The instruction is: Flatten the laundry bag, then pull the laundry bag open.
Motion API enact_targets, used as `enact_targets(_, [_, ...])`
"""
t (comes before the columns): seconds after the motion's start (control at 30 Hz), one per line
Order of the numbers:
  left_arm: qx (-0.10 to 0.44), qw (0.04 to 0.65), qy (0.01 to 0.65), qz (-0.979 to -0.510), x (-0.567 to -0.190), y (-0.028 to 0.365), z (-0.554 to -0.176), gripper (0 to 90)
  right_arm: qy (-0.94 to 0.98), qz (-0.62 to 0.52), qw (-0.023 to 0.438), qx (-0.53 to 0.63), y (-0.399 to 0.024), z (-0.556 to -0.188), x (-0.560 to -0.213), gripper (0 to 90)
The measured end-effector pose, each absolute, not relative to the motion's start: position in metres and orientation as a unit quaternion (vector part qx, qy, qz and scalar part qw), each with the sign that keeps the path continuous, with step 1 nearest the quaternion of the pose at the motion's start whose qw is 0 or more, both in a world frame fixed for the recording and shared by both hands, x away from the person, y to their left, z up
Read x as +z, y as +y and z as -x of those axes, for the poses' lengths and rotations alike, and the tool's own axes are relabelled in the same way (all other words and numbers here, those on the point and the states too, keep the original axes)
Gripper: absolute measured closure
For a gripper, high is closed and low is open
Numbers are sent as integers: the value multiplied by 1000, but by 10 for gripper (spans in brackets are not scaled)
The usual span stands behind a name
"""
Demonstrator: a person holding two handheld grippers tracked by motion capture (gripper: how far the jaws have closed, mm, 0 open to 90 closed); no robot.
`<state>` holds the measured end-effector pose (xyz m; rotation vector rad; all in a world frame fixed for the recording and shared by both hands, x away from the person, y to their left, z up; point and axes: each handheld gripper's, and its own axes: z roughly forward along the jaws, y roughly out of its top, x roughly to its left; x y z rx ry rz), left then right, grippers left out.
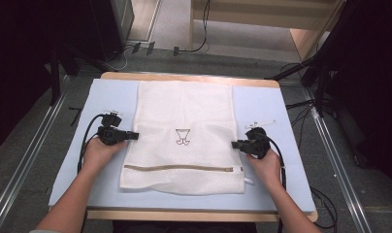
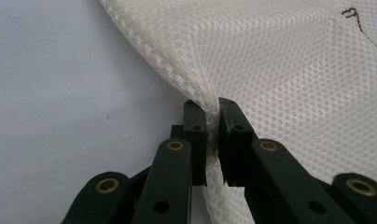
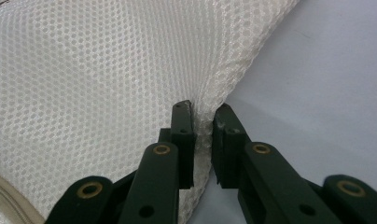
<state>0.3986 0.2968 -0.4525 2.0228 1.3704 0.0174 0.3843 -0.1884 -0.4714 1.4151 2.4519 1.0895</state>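
A white mesh laundry bag (image 1: 184, 121) lies flat on a pale blue mat (image 1: 262, 111), with a small dark emblem (image 1: 183, 137) at its middle and a tan zipper (image 1: 177, 168) across its near end. My left gripper (image 1: 135, 135) is at the bag's left edge. In the left gripper view its jaws (image 2: 204, 103) are shut on a pinched fold of the mesh (image 2: 280, 70). My right gripper (image 1: 234, 144) is at the right edge. The right gripper view has its jaws (image 3: 203, 108) shut on the mesh hem (image 3: 93, 79) in the same way.
The mat covers a wooden table (image 1: 184, 76) whose far edge shows beyond the bag. Metal rails (image 1: 34, 145) run along both sides on the floor. Cables (image 1: 301, 104) and dark stands surround the table. Bare mat lies left and right of the bag.
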Motion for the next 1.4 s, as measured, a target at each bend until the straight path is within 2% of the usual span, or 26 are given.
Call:
enact_targets(0.1, [16, 343, 523, -780, -452, 297, -398, 827, 806, -463, 60, 363, -188, -382, -473, 815])
enact_targets(0.23, [17, 346, 521, -780, -452, 298, -398, 768, 802, -465, 49, 371, -190, -383, -473, 781])
enact_targets(0.27, [14, 348, 521, -779, -450, 300, -397, 715, 803, -464, 48, 372, -191, -383, -473, 737])
enact_targets(0.4, [10, 362, 517, -776, -442, 302, -394, 599, 797, -469, 53, 377, -195, -383, -470, 669])
enact_targets(0.7, [31, 368, 495, -787, -426, 292, -382, 452, 791, -460, 59, 399, -205, -371, -455, 604])
enact_targets(0.93, [42, 371, 481, -793, -414, 279, -373, 403, 795, -452, 56, 402, -205, -359, -450, 597])
enact_targets(1.2, [60, 381, 468, -795, -398, 275, -366, 412, 800, -443, 52, 402, -204, -346, -449, 598])
enact_targets(1.4, [52, 395, 448, -800, -389, 262, -361, 419, 804, -439, 47, 398, -203, -339, -451, 614])
